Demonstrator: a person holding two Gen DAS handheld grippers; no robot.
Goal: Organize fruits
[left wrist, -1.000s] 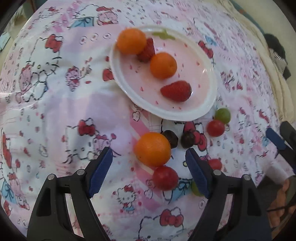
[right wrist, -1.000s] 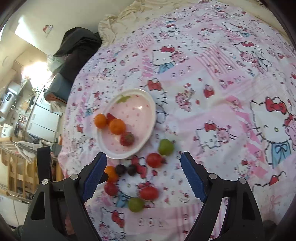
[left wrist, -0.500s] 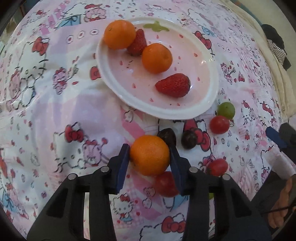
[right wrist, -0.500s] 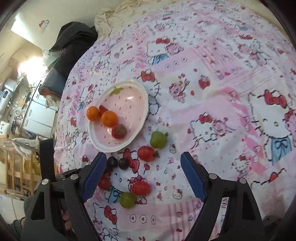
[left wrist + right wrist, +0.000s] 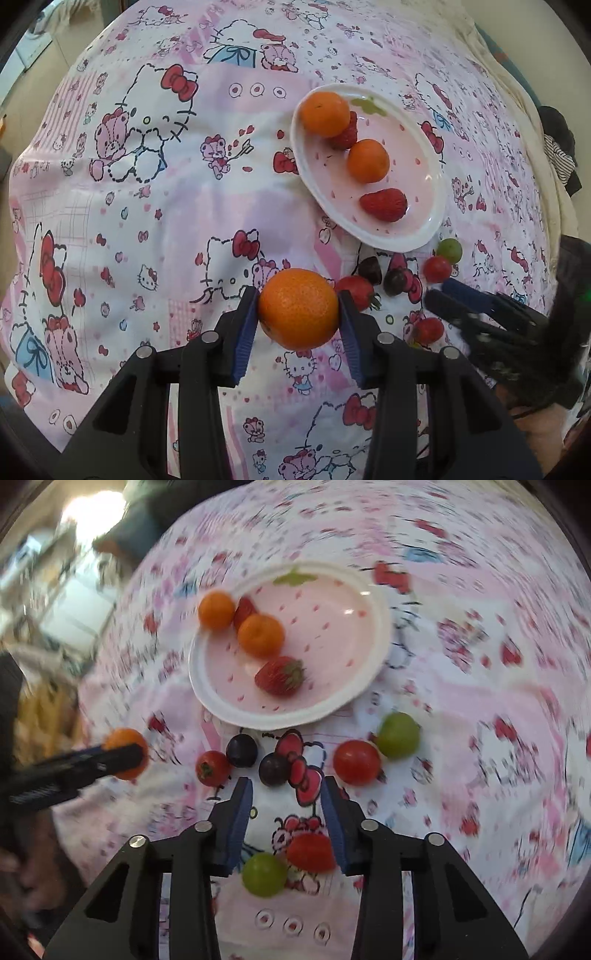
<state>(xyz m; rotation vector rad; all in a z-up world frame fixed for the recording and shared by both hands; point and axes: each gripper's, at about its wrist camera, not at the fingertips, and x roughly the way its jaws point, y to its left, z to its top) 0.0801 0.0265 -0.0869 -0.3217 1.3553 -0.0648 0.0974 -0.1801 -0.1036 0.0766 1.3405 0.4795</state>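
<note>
My left gripper [image 5: 298,306] is shut on an orange [image 5: 298,309] and holds it above the cloth, below and left of the white plate [image 5: 437,212]. The plate holds two oranges [image 5: 325,113] and two strawberries [image 5: 384,205]. My right gripper [image 5: 286,794] has its jaws partly closed and empty, low over loose fruit: a dark grape [image 5: 274,770] just ahead, a red tomato [image 5: 310,851] and a green grape [image 5: 264,873] beneath it. The right wrist view is blurred. It shows the left gripper's fingers [image 5: 74,766] with the orange [image 5: 125,738] at the left.
More loose fruit lies below the plate: a second dark grape [image 5: 242,749], red tomatoes [image 5: 356,762] [image 5: 213,768] and a green grape [image 5: 398,734]. A pink cartoon-print cloth [image 5: 147,206] covers the table. Dark clothing [image 5: 557,151] lies beyond its right edge.
My left gripper has shut on the orange and lifted it off the cloth, moving back and left. My right gripper has narrowed and dropped down toward the loose fruit below the plate.
</note>
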